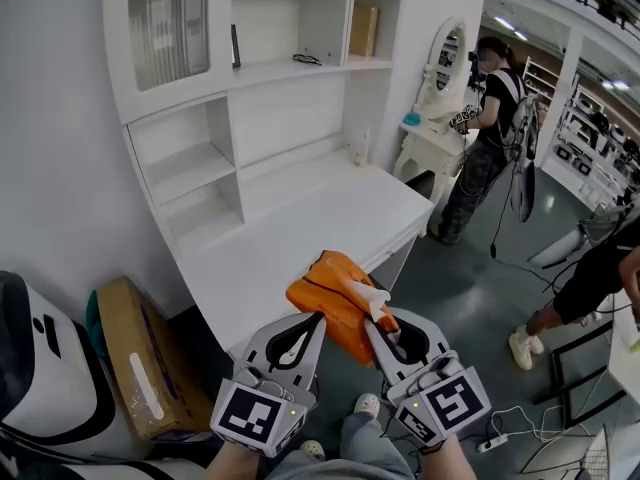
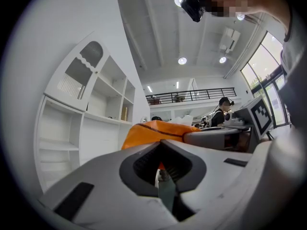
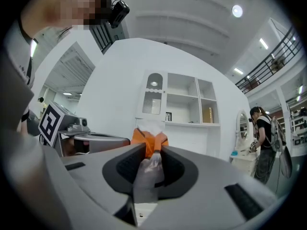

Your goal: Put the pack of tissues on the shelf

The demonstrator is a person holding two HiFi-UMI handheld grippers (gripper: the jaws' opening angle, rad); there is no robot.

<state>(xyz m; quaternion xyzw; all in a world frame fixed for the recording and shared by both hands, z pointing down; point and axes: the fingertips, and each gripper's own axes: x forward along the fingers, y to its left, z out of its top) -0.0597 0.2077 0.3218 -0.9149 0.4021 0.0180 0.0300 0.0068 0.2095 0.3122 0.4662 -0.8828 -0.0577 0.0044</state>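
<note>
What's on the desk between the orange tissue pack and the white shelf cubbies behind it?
Nothing: in the head view the white desktop between the orange plastic tissue pack and the open white shelf cubbies is bare.

A cardboard box (image 1: 135, 363) sits low left; a person (image 1: 490, 138) faces an oval mirror (image 1: 450, 58).

Two grippers, the left gripper (image 1: 318, 320) and the right gripper (image 1: 373, 318); one pack of tissues (image 1: 335, 290); one counter (image 1: 300, 238); one cardboard box (image 1: 145, 368); one mirror (image 1: 449, 60); two bystanders (image 1: 490, 118).
</note>
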